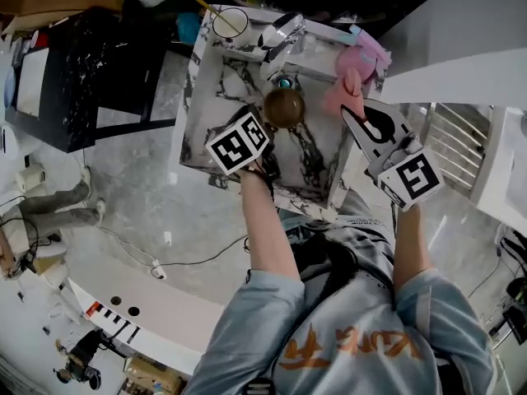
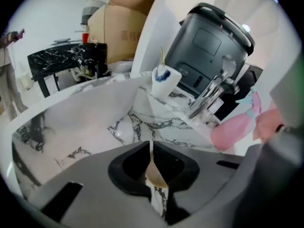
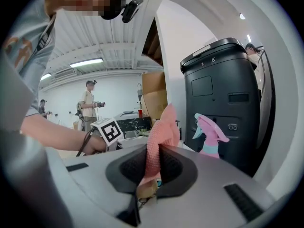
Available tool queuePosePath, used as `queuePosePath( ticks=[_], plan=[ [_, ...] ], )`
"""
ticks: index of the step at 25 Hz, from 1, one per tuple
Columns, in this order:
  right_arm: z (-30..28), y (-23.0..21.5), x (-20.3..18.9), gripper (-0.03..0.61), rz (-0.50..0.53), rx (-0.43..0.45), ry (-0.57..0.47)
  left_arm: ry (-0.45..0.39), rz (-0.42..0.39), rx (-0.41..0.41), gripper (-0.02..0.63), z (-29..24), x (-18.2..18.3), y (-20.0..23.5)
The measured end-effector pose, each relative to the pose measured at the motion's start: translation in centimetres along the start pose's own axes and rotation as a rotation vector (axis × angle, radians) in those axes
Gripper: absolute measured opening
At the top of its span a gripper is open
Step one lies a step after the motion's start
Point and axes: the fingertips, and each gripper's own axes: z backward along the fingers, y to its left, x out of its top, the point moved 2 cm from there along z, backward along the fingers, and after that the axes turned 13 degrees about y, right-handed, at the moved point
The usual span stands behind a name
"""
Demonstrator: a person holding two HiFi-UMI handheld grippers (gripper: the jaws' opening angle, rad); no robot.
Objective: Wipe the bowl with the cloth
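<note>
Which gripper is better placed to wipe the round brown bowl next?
Right. The right gripper is shut on the pink knitted cloth, close beside the round brown bowl; the left gripper is shut on the bowl's rim, holding it.

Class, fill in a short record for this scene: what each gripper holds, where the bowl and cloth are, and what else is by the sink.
Left gripper: shut on the rim of the bowl
Bowl: brown, held over the marble sink
Right gripper: shut on the pink cloth
Cloth and bowl: apart in the head view
Also by the sink: faucet, pink spray bottle, white cup
</note>
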Motion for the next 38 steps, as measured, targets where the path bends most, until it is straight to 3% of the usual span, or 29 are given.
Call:
queuePosePath(
  ticks=[7, 12, 17, 21, 31, 34, 38],
  plan=[
    [0.3, 1.1, 2.4, 0.049, 0.038, 0.079, -0.077, -0.231, -0.014, 0.008, 0.031, 7.5, 1.4, -1.8],
    [1.0, 2.3, 4.3, 0.049, 0.080, 0.124, -0.134, -0.444, -0.011, -0.008, 0.031, 13.2, 1.4, -2.4],
    [2.6, 2.7, 6.1, 0.049, 0.062, 0.143, -0.209, -0.598, -0.073, -0.014, 0.031, 18.1, 0.5, -3.6],
    [4.1, 3.4, 7.8, 0.049, 0.030, 0.183, -0.287, -0.796, -0.121, -0.098, 0.031, 23.4, 0.0, -5.4],
    [6.3, 4.1, 12.7, 0.049, 0.031, 0.086, -0.363, -1.009, -0.284, 0.156, 0.025, 32.3, -0.9, -6.7],
    [6.7, 5.0, 13.2, 0.049, 0.061, 0.125, -0.380, -1.081, -0.321, 0.179, 0.025, 33.6, -1.4, -7.4],
    [6.9, 5.5, 13.3, 0.049, 0.094, 0.121, -0.368, -1.090, -0.302, 0.208, 0.025, 33.8, -1.8, -7.3]
  ],
)
